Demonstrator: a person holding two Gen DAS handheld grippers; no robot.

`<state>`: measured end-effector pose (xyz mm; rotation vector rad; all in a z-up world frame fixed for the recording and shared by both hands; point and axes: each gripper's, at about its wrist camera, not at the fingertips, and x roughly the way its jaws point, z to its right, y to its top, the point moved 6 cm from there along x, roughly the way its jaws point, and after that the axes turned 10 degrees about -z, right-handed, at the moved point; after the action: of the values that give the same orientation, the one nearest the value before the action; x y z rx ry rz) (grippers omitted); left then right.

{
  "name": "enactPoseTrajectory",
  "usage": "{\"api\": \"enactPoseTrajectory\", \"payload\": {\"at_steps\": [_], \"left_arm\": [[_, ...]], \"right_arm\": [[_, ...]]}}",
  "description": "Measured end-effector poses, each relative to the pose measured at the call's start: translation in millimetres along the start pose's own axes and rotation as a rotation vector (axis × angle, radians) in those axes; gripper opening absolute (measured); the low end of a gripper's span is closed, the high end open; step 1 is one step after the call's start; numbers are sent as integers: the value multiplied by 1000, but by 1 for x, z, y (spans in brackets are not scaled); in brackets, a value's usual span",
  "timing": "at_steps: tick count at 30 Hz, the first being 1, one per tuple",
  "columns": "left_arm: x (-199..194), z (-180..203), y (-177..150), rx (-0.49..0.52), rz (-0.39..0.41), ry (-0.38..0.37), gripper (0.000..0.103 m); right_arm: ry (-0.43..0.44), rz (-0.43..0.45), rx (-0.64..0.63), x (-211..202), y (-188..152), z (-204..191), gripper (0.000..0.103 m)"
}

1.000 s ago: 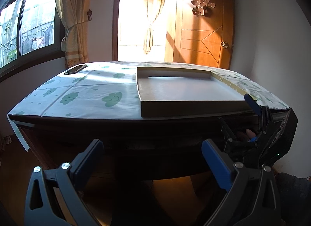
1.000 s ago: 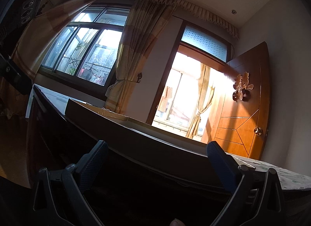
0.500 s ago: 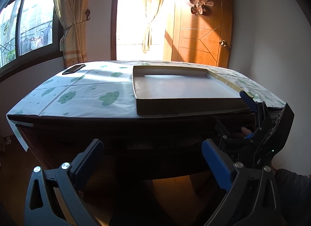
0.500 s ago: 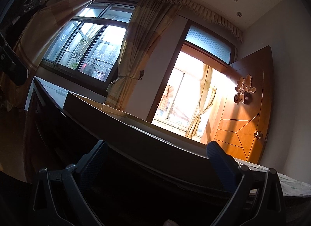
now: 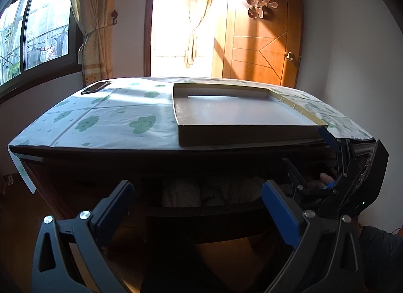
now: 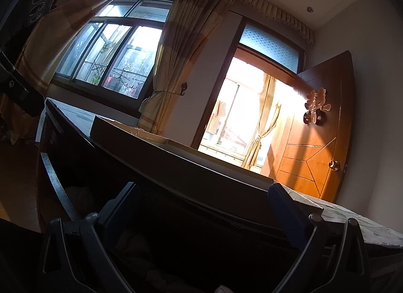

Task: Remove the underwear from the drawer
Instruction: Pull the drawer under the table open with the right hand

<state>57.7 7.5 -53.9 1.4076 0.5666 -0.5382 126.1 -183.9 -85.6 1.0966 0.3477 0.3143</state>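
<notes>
Dark wooden drawer (image 5: 201,213) open below tabletop, pale crumpled underwear (image 5: 209,191) lying inside. Left gripper (image 5: 199,207) spread wide, empty, facing drawer front. Right gripper (image 6: 201,207) also spread, empty, at drawer's right end. Shallow cardboard tray (image 5: 241,136) above on cloud-print cloth (image 5: 113,121).

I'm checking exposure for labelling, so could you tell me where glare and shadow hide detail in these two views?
Left wrist view: the doorway is blown out white, while the open drawer beneath the table sits in deep shadow, its pale cloth barely readable. Right wrist view: strongly backlit, doorway overexposed, drawer interior nearly black.
</notes>
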Motion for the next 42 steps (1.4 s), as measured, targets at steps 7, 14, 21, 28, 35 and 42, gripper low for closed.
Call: {"api": "enactPoseTrajectory", "payload": {"at_steps": [7,14,21,28,35,42], "left_arm": [[1,-2,-1,-3,-6,-1,103],[0,-3,-1,-7,-7,-4,103],[0,-3,-1,-6,-6,-3,103],[0,-4,-1,-6,-6,-4,103],[0,-4,-1,-10,-11,-6,103],[1,-5,-2,-12,-21,-13,103]], "right_arm": [[13,-24,-3,-8,-2,-4,102],[28,-86,-7,-11,-6,-8,102],[55,-122,25,-18,-8,-6,102],[70,-134,50,-26,-8,-7,102],[79,-156,61,-30,-9,-9,102],[82,-181,77,-36,-9,-9,102]]}}
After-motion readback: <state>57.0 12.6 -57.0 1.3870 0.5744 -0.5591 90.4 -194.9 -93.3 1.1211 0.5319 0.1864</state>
